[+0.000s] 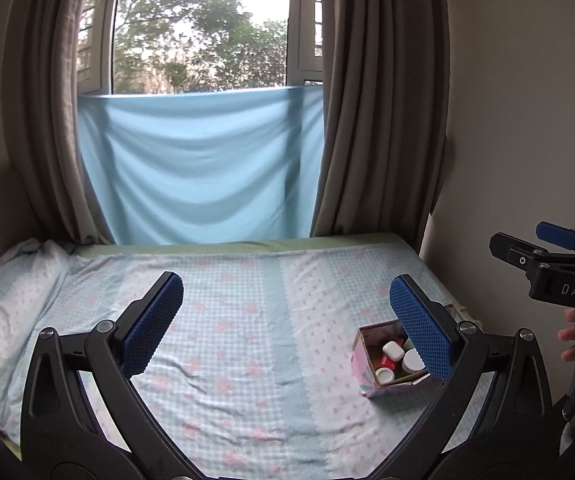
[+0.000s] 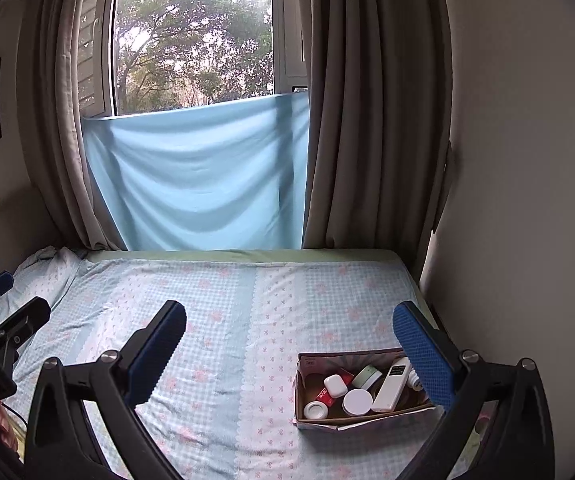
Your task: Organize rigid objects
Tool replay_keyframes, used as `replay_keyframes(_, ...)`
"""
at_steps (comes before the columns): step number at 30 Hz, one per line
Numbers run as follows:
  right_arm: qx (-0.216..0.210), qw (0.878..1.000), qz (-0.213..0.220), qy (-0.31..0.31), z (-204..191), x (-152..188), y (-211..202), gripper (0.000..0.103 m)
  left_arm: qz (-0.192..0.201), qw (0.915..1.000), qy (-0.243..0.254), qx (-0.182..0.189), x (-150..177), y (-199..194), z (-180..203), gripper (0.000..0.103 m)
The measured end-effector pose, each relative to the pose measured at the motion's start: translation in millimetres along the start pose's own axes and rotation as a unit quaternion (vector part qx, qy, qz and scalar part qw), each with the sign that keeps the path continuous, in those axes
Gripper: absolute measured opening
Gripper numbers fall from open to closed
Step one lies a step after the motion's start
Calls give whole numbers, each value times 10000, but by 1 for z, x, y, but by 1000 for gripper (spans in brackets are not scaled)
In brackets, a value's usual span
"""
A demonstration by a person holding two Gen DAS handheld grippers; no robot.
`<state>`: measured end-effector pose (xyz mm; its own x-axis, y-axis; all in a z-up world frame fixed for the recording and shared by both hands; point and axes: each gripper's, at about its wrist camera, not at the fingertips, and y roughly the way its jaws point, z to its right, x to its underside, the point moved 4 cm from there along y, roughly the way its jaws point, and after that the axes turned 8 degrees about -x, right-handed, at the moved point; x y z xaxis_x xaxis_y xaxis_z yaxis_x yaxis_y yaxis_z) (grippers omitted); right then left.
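An open cardboard box point(image 2: 319, 420) with a patterned outside sits on the bed at the right; it also shows in the left wrist view point(image 1: 361, 364). It holds a white remote point(image 2: 391, 384), a white earbud case point(image 2: 335, 386), a white round lid point(image 2: 357, 402), a green-rimmed jar point(image 2: 367, 376), a small white cap point(image 2: 314, 410) and a red item point(image 2: 323, 396). My left gripper point(image 1: 287, 324) is open and empty above the bed. My right gripper point(image 2: 289, 354) is open and empty above the bed, its right finger point(image 2: 423, 360) over the box's right end.
The bed point(image 2: 227, 320) has a blue checked sheet with pink flowers. A pillow point(image 1: 3, 292) lies at the left. Grey curtains point(image 2: 367, 120), a light blue cloth point(image 2: 195, 176) and a window stand behind. A white wall point(image 2: 527, 200) is at the right.
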<state>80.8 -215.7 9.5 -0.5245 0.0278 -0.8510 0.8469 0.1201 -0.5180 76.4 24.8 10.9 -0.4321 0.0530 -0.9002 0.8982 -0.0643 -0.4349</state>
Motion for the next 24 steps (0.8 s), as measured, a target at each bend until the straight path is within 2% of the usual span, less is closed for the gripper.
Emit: replay_keyframes(24,-10,10000,8,43,0,-1,2,103,-29,10000,-3,-50,0,2,0,103)
